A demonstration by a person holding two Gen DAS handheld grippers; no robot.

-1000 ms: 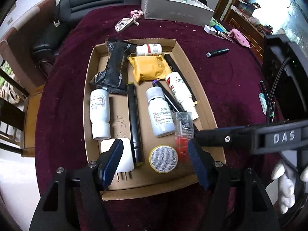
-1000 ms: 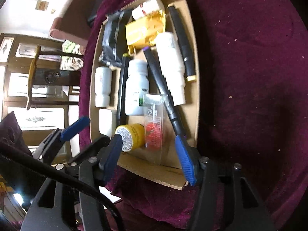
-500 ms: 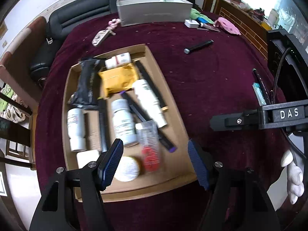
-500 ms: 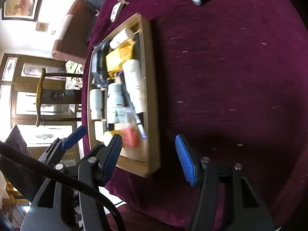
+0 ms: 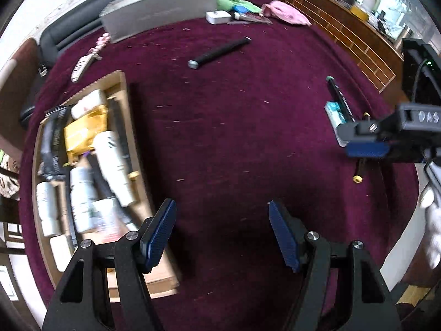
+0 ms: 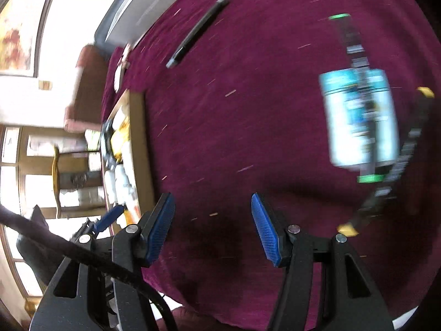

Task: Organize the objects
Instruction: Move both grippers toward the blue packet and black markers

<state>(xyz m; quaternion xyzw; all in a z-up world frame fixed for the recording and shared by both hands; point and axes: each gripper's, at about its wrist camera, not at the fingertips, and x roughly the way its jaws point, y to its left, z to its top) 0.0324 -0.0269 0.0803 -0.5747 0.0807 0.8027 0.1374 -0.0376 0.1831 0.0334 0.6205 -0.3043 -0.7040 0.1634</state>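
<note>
Cardboard tray [image 5: 129,115] at the left of the table [image 5: 234,138]: already packed with bottles, pens and packets. Left tongs [image 5: 222,231] wide, nothing between them, over bare maroon cloth. Loose items not yet collected: black pen [image 5: 219,53] mid-table; teal box [image 6: 358,118] and yellow-tipped pen [image 6: 397,162] at the right. Right tongs [image 6: 212,226] also wide and empty, near the teal box. My estimate: mostly done, a few strays remain.

Maroon tablecloth [image 5: 234,138], teal-and-white box [image 6: 358,118]
</note>
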